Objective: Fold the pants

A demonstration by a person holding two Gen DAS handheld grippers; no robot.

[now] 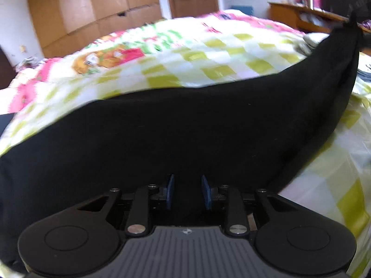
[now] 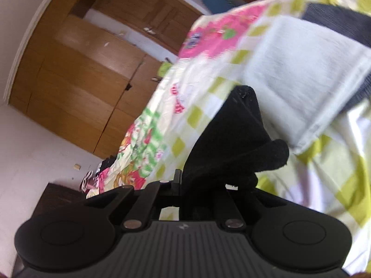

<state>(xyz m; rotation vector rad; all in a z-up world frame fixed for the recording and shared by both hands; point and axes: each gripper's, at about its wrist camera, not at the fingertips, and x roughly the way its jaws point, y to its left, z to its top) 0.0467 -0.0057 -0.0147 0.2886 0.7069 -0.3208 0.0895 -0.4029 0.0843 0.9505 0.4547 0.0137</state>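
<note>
Across the middle of the left wrist view, the black soft-fabric pants [image 1: 185, 134] stretch as a wide dark band over the bed's checked green-and-white quilt with pink cartoon print [image 1: 208, 53], rising to a narrow point at the upper right of the frame. The left gripper [image 1: 187, 191] sits at the bottom centre; its two blue pads [image 1: 171, 191] stand apart with dark cloth between them, but black on black hides whether they pinch it, so its grip cannot be told.

The right wrist view, tilted, shows what the other does not: the right gripper [image 2: 197, 185] clenched on a bunched fold of the pants [image 2: 234, 143], the cloth rising out of the jaws at lower centre and tapering toward the frame's middle. Only here, at the upper right, a folded white towel-like cloth [image 2: 299, 74] lies on the quilt [image 2: 336, 173], with a dark grey ribbed cloth [image 2: 340, 20] beside it.

Both views show the brown wooden wardrobe [image 2: 76, 74] at the upper left; the left view alone shows a wooden desk [image 1: 299, 16] at the upper right.
</note>
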